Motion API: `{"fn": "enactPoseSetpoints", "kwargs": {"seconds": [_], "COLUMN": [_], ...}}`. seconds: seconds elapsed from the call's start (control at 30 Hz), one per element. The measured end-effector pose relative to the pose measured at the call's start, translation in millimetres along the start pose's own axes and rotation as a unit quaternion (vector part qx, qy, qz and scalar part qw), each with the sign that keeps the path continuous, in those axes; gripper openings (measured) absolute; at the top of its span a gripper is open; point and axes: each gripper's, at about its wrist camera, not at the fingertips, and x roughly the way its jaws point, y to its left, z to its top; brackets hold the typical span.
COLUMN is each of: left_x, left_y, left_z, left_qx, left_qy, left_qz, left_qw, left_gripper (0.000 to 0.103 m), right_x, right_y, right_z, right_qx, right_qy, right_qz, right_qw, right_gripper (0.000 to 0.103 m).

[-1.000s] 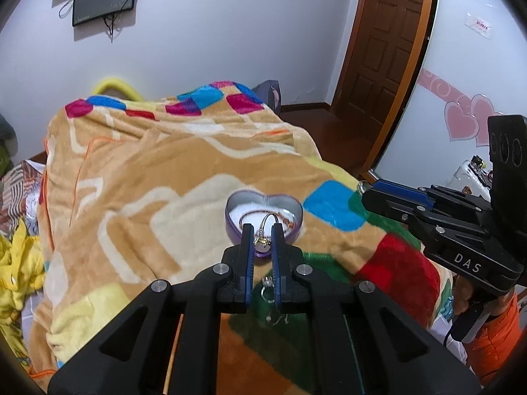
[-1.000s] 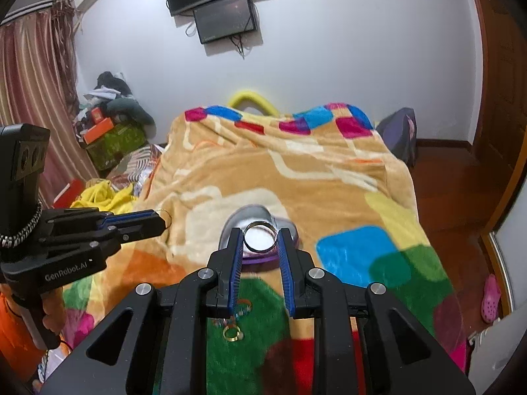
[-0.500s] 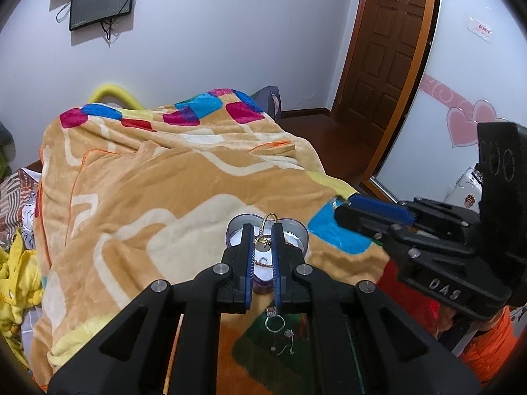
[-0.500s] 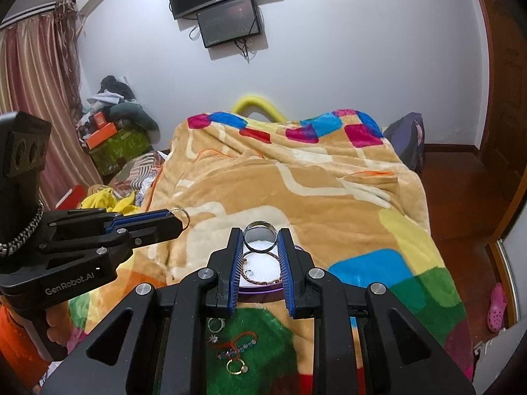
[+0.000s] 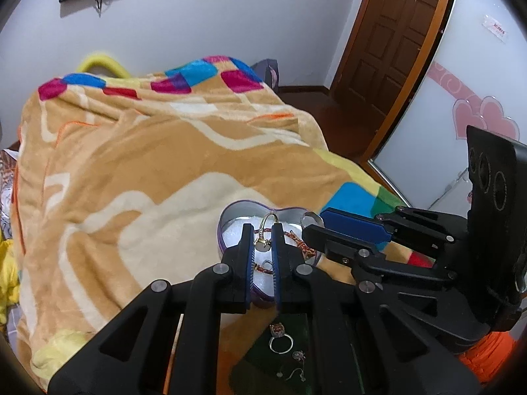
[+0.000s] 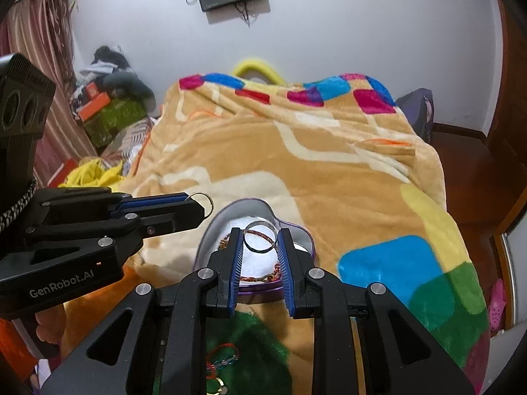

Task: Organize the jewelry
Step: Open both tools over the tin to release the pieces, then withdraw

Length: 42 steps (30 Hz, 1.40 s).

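A purple heart-shaped tin (image 5: 230,212) (image 6: 298,227) with a white lining lies on the bed blanket and holds a braided red bracelet (image 6: 257,278). My left gripper (image 5: 263,230) is shut on a gold earring (image 5: 265,235) and holds it above the tin; it also shows in the right wrist view (image 6: 199,202). My right gripper (image 6: 260,240) is shut on a silver ring (image 6: 260,235) above the tin; it also shows in the left wrist view (image 5: 313,222).
Loose jewelry lies on the green blanket patch in front of the tin: a stone ring (image 5: 280,337), small earrings (image 5: 298,355), a red cord bracelet (image 6: 222,358). The patchwork blanket (image 5: 131,164) covers the bed. A door (image 5: 392,39) stands at the right.
Both grippers have moved forward with their pieces and now hang over the heart tin. The tin looks closer and larger in both views.
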Motion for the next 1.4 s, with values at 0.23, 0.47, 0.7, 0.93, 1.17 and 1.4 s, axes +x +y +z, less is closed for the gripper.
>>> {"fn": "enactPoseSetpoints", "kwargs": {"seconds": [0.23,0.47,0.7,0.93,1.17,1.4], "left_x": [14,15,5,-17,-51,-84], "left_y": [4,2,1,-3,-9,-16], "left_z": [-1,0,1,2,-1,-11], "left_qx": [-0.004,0.0,0.003,0.01,0.015,0.023], "left_qy": [0.018,0.02,0.016,-0.005,-0.029,-0.046], "left_qz": [-0.005,-0.007,-0.002,0.009,0.019,0.031], "left_qw": [0.9998,0.9998,0.9999,0.9999,0.9993,0.9982], "left_gripper": [0.008,0.008,0.009,0.018,0.028,0.035], "right_x": [11,15,14,-2,-33,-61], "right_y": [-3,0,4,11,20,24], "right_z": [-1,1,2,6,6,0], "right_qx": [-0.003,-0.01,-0.017,-0.024,-0.028,-0.019], "right_qy": [0.019,0.026,0.032,0.02,-0.009,-0.025], "right_qz": [-0.001,-0.004,-0.008,-0.017,-0.028,-0.033], "right_qw": [1.0,1.0,0.999,0.999,0.999,0.999], "right_gripper": [0.019,0.02,0.02,0.022,0.032,0.033]}}
